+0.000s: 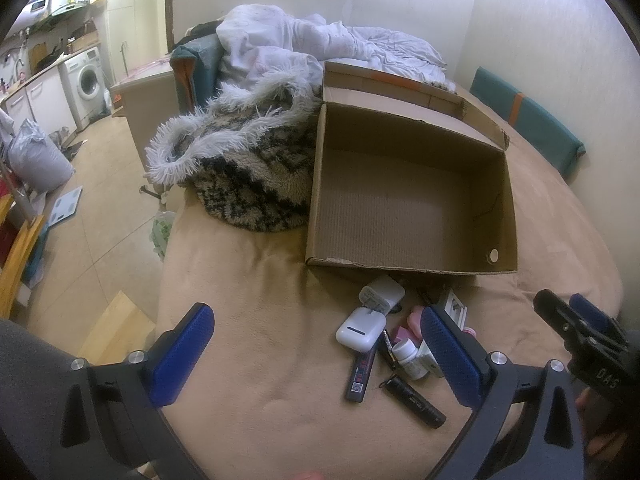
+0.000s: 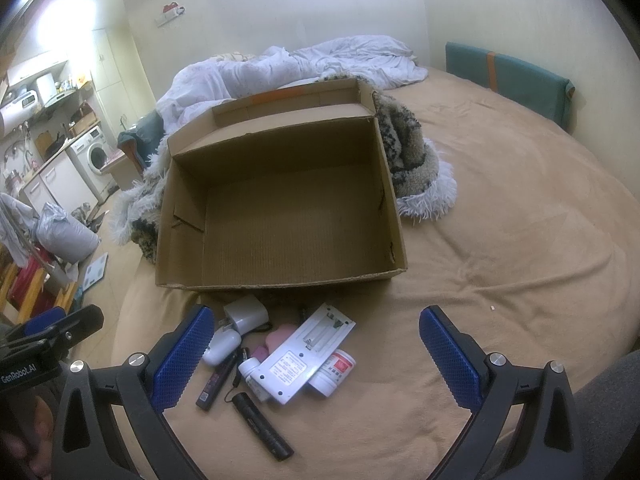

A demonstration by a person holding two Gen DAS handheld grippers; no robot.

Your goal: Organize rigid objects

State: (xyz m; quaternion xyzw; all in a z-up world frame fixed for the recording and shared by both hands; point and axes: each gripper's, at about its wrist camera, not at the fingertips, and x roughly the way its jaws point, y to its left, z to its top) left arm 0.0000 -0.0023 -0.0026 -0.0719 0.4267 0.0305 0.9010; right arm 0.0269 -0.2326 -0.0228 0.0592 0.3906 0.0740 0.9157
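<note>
An empty cardboard box [image 1: 492, 200] [image 2: 180, 184] lies open on the tan bed cover. In front of it sits a cluster of small items: a white charger plug [image 1: 382, 294] [image 2: 246, 314], a white earbud case [image 1: 360, 330] [image 2: 220, 346], a flat dark stick [image 1: 360, 376] [image 2: 216, 384], a black flashlight [image 1: 416, 402] [image 2: 262, 426], a small white bottle [image 1: 408, 356], a white battery charger [image 2: 304, 356], a red-labelled jar [image 2: 334, 372] and pink pieces [image 2: 276, 340]. My left gripper [image 1: 316, 354] is open, left of the cluster. My right gripper [image 2: 316, 354] is open above it.
A fuzzy patterned blanket [image 1: 248, 168] [image 2: 412, 152] and a white duvet [image 1: 304, 48] lie behind the box. A teal cushion [image 1: 532, 120] [image 2: 512, 76] leans on the wall. The bed edge drops to the floor [image 1: 100, 240] at left, with a kitchen area beyond.
</note>
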